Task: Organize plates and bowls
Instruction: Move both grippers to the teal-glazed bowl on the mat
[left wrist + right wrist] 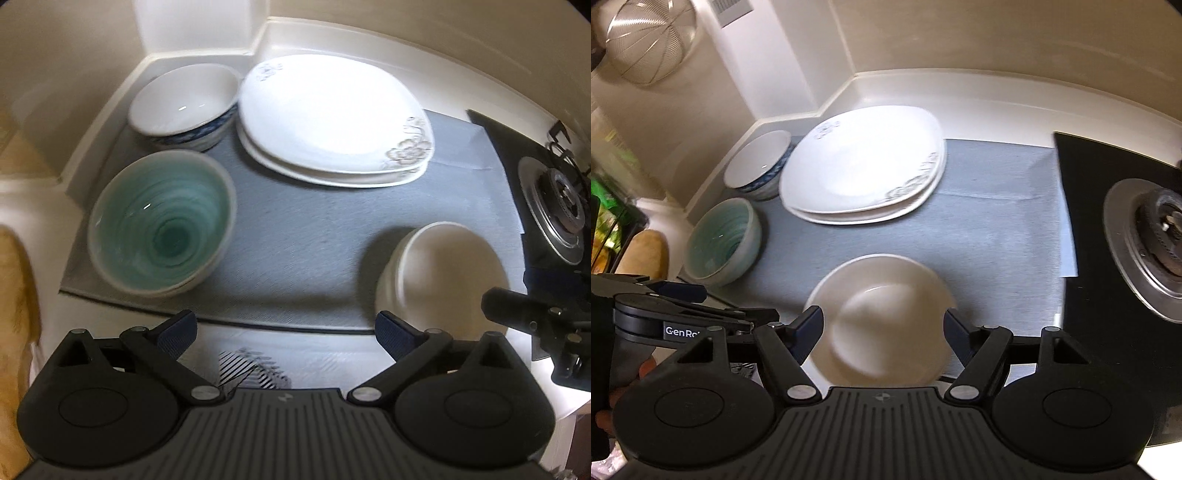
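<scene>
Grey matting point(295, 240) is spread over the counter, and every dish is placed on it. Taken as the landmark, the mat carries a stack of white plates point(332, 118) at its far middle, with flower prints seen on the top plate's corners. A white bowl with a blue-patterned outside point(184, 103) is set at the mat's far left corner, just beside the plates. A teal-glazed bowl point(162, 225) is found at the mat's near left, apart from the others. A plain white bowl point(882, 317) is stood near the mat's front edge, toward its right side; it appears to be nested in a second bowl, though blur leaves this uncertain.

No earlier view is supplied. The left gripper point(284, 328) is held above the mat's front edge with its jaws spread wide and nothing between them; the teal bowl is seen ahead and to its left. The right gripper point(882, 328) is held over the plain white bowl with its jaws apart, the bowl seen between the pads point(809, 325) without being pressed. A stove burner point(1156, 240) is located off the mat's right edge.
</scene>
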### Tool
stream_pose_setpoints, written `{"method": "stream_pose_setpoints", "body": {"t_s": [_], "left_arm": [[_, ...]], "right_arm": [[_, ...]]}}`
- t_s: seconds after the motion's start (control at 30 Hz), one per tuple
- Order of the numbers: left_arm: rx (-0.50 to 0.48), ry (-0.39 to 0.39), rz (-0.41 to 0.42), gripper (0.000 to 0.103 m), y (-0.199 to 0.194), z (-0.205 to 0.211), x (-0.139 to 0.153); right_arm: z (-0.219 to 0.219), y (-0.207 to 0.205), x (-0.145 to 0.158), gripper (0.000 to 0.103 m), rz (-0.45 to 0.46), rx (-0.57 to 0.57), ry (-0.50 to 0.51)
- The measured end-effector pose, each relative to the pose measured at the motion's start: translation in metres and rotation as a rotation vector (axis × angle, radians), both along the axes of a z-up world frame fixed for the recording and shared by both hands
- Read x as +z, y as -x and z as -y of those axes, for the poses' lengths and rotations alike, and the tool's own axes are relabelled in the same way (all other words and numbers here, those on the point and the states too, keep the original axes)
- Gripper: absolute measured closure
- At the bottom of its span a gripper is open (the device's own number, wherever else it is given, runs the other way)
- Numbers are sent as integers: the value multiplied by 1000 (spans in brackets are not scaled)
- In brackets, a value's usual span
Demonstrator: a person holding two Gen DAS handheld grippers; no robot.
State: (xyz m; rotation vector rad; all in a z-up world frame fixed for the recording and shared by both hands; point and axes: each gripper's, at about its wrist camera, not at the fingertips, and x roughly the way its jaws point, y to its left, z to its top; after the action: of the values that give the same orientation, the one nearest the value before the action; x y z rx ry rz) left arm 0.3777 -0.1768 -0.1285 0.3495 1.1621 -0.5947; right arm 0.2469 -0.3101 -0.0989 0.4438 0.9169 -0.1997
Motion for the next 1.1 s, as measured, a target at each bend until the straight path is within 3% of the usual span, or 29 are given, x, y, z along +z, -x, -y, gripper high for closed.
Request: {"method": "stream_pose_setpoints", "body": {"t_s": [0.53, 1.1], "left_arm": [[158, -1, 5, 1, -17, -63, 12], [250, -2, 18, 1, -36, -92, 15]], "right_arm": [[-43, -32, 7, 29, 14, 144, -5], [-70, -62, 5, 29, 19, 225, -16]]}}
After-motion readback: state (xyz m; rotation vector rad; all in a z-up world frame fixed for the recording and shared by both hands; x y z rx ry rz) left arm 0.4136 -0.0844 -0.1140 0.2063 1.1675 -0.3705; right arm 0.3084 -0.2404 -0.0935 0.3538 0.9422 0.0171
